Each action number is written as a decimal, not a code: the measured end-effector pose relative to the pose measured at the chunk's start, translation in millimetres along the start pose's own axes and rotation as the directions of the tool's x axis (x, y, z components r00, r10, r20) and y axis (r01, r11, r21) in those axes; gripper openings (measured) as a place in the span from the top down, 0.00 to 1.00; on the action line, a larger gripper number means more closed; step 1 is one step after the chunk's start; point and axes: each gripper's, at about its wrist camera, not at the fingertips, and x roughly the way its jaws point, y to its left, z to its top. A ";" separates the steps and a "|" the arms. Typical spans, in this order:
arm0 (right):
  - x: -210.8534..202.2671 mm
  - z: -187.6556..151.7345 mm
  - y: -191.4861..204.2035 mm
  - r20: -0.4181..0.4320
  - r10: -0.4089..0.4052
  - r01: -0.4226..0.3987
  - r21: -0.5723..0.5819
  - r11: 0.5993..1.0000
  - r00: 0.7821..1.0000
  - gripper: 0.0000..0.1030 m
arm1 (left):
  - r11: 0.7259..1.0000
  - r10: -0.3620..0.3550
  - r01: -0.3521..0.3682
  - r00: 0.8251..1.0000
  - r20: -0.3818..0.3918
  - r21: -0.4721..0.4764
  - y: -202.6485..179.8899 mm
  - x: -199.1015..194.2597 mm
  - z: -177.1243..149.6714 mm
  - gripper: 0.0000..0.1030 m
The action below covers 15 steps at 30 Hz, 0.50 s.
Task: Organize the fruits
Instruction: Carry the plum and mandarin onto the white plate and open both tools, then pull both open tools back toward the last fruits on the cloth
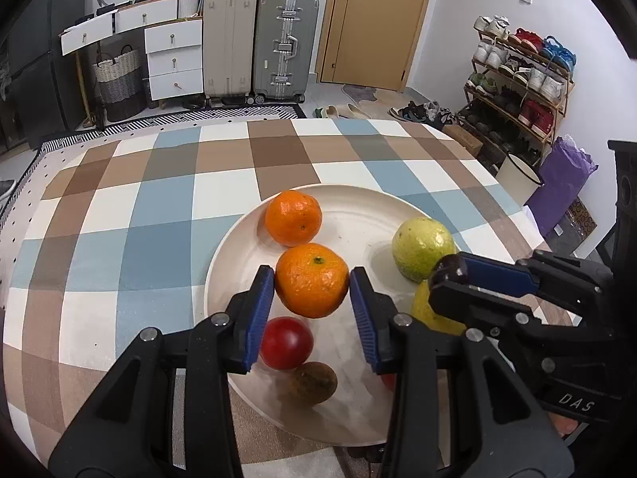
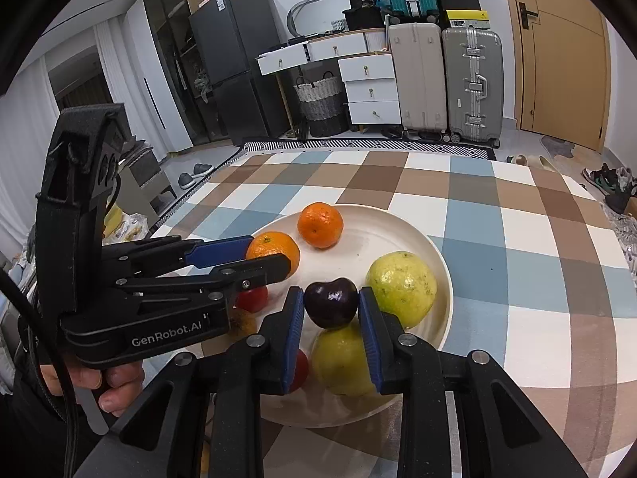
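Observation:
A cream plate [image 1: 358,223] [image 2: 402,227] holds fruit on the checkered tablecloth. My left gripper [image 1: 312,281] is shut on an orange [image 1: 311,280], also seen in the right wrist view [image 2: 274,249], held just above the plate. My right gripper [image 2: 330,304] is shut on a dark purple plum [image 2: 330,302] over the plate. A second orange [image 1: 293,218] [image 2: 320,225], a green guava [image 1: 423,247] [image 2: 401,287], a yellow-green fruit [image 2: 342,358], a red fruit [image 1: 286,342] and a brown kiwi [image 1: 312,383] lie on the plate.
The table [image 1: 159,199] carries the checkered cloth around the plate. Beyond its far edge stand suitcases [image 1: 284,46], white drawers [image 1: 173,59], a basket [image 1: 117,79] and a shoe rack [image 1: 517,79] by the door.

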 end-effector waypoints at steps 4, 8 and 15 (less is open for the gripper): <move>-8.7 -1.0 -1.8 0.021 -0.007 0.007 0.016 1.000 1.000 0.50 | 1.000 -0.001 0.000 1.000 0.020 0.018 -4.3 -11.0 0.2 0.62; -23.6 -2.8 -0.8 0.039 -0.023 0.022 0.015 1.000 0.999 0.35 | 1.000 0.011 -0.012 0.999 0.041 0.024 -7.4 -30.1 -3.6 0.33; -60.9 -14.5 1.0 0.094 -0.009 0.005 0.042 0.999 0.996 0.01 | 0.998 0.064 -0.066 0.994 0.084 0.018 -7.1 -72.7 -20.5 0.00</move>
